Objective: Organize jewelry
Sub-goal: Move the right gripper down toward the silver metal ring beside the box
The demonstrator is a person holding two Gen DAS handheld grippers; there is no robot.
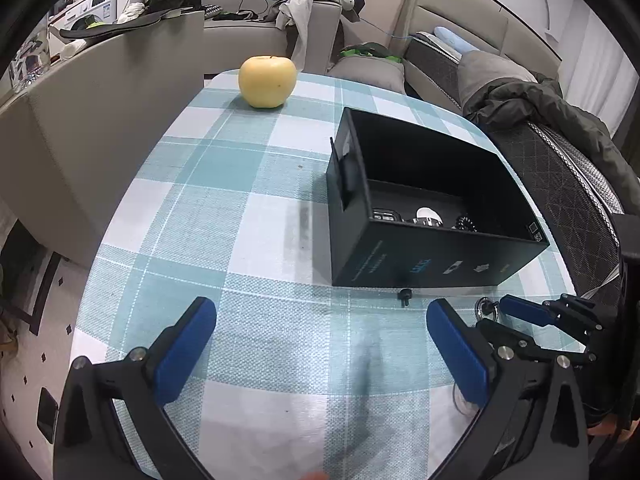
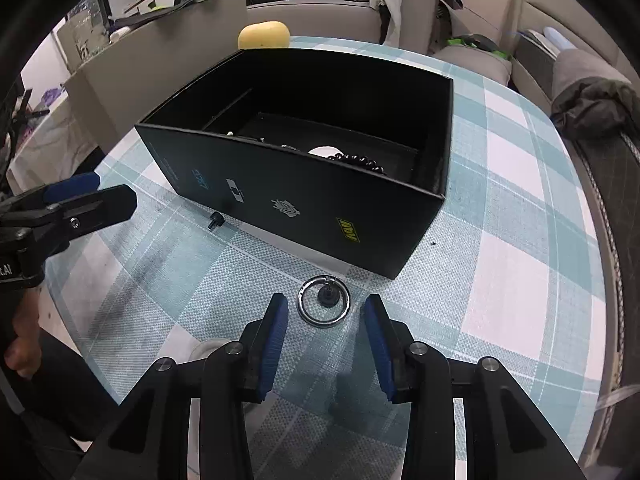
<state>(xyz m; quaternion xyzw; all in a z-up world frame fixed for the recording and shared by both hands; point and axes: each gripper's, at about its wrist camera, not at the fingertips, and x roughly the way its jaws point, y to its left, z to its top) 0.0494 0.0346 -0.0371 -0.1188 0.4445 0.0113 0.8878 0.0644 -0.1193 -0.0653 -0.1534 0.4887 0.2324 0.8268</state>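
The right gripper [image 2: 325, 334] hangs low over the checked table [image 2: 500, 264], jaws apart, with a silver ring [image 2: 324, 306] lying just ahead between them, a small black stud inside its loop. Beyond sits an open black box [image 2: 304, 200] holding dark beads [image 2: 362, 161]. Another black stud [image 2: 215, 220] lies near the box's front wall. The left gripper [image 2: 76, 200] reaches in from the left edge.

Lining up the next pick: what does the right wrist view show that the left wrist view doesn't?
Only the right wrist view shows the silver ring plainly, lying flat between the open right gripper fingers, and the dark beads inside the box. Only the left wrist view shows the open left gripper over bare cloth. Both show the black box, the small black stud and the apple.
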